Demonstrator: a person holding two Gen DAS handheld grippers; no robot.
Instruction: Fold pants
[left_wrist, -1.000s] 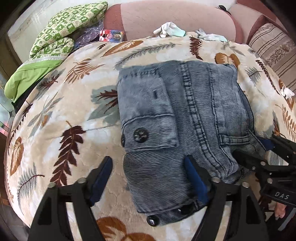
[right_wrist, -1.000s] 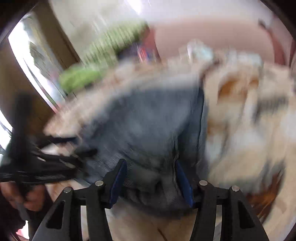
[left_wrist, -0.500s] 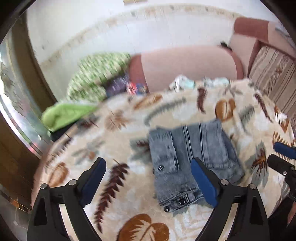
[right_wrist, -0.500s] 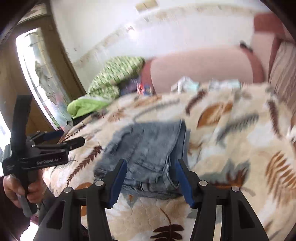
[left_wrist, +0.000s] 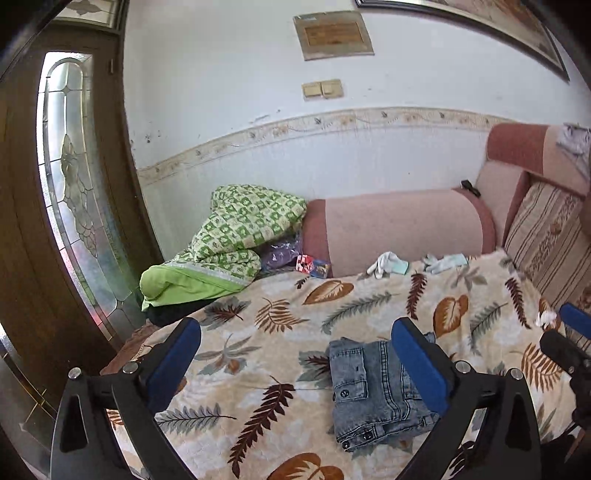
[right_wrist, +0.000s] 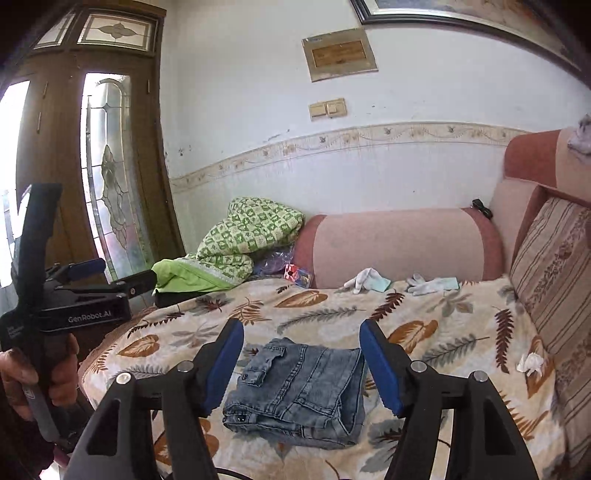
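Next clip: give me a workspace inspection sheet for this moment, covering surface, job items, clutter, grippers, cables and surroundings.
Surface: cream leaf-print blanket spread over a pink sofa.
Job's things: blue-grey denim pants lie folded into a compact rectangle on the blanket, pocket flap up, touched by neither gripper.
Clutter: green-and-white patterned quilt piled at the far left; white gloves by the bolster; small red-and-blue packet; crumpled white tissue.
Grippers: left gripper jaws opening, nothing between the pads; right gripper jaws opening, clear of the pants.
Cables: nothing seen.
Surroundings: wooden door with leaded glass, white wall with two beige switches, striped cushion.
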